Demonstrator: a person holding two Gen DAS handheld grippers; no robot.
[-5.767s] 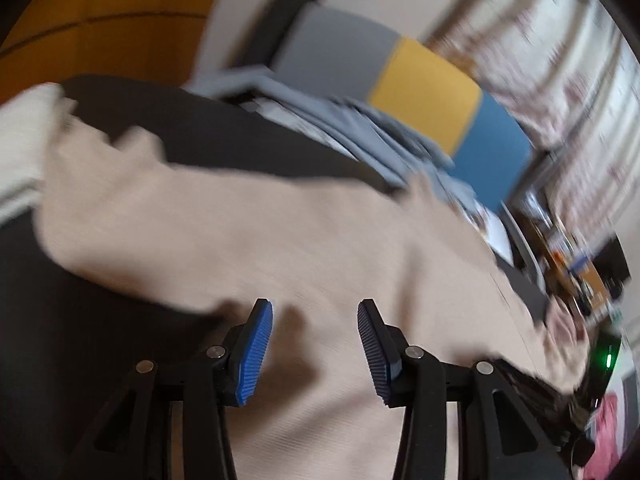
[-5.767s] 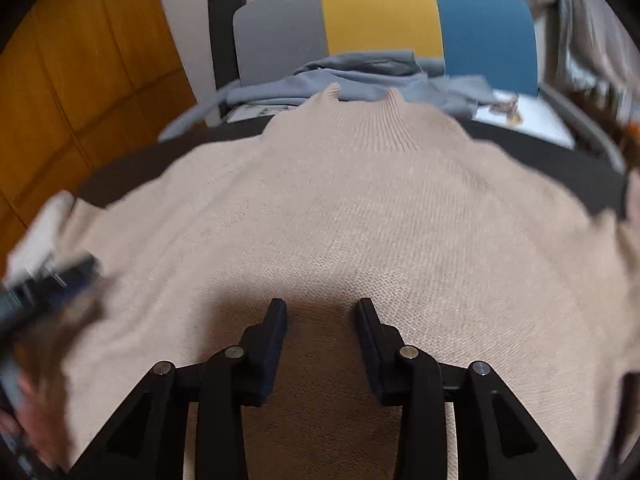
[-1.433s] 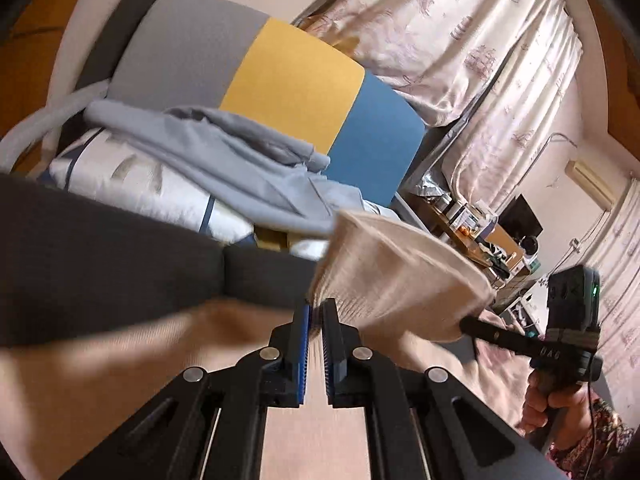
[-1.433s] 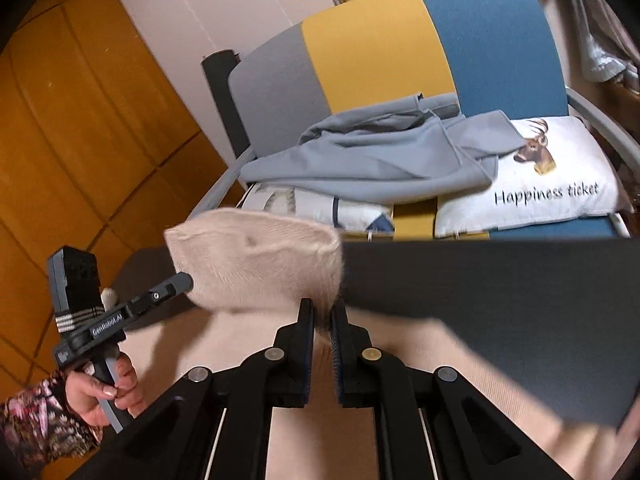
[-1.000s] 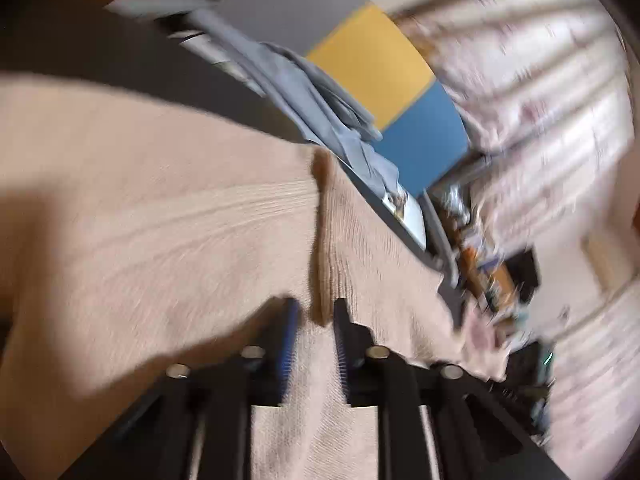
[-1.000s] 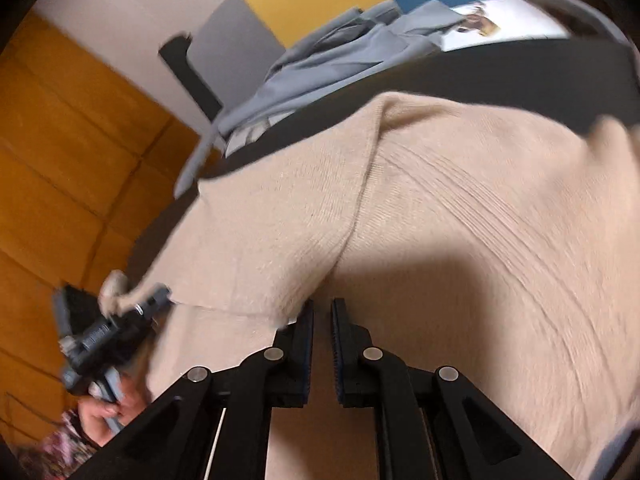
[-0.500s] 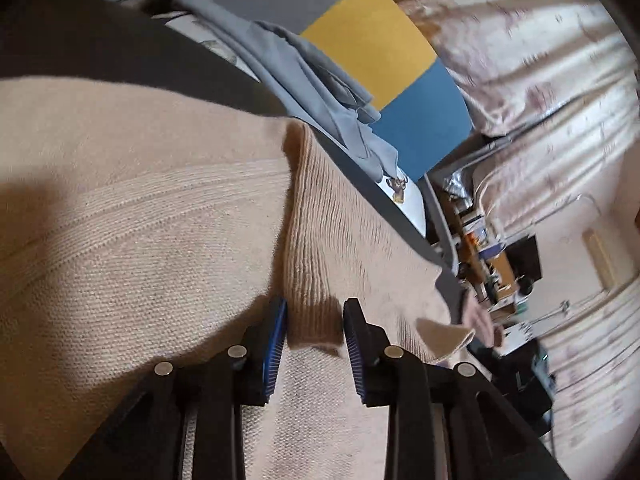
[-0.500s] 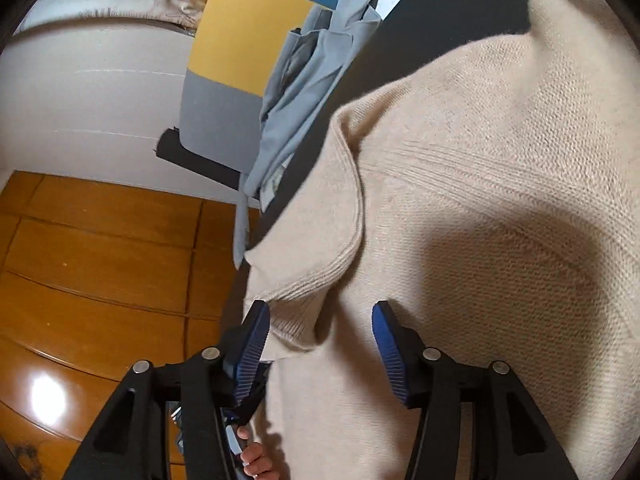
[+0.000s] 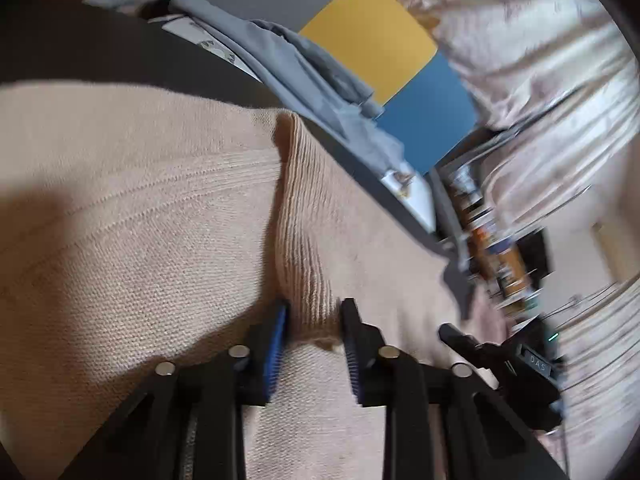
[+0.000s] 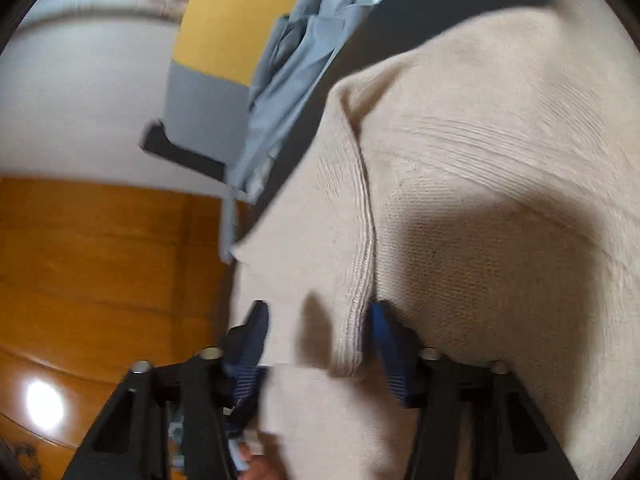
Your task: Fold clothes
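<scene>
Beige knit fills both views: the sweater lies spread over the dark surface, and a ribbed edge of it is doubled over onto the body of the garment, making a raised flap that runs away from each camera. The left gripper sits right at the near end of that flap with its jaws apart, the blue pads either side of the ribbing but not pinching it, so the cloth rests on the layer below under its own weight. The right gripper shows the same: jaws wide apart, the ribbed edge lying between them, closer to the right-hand pad, nothing clamped. With both sets of jaws slack at the two ends of one flap, my read is that this strip lies where the fold wants it, flat on the sweater and not hanging. Whether this fold is the last one or one of several, the views don't settle. Beyond the surface stands a chair in grey, yellow and blue with grey clothes heaped on its seat, perhaps waiting their turn. Both views are a little blurred.
</scene>
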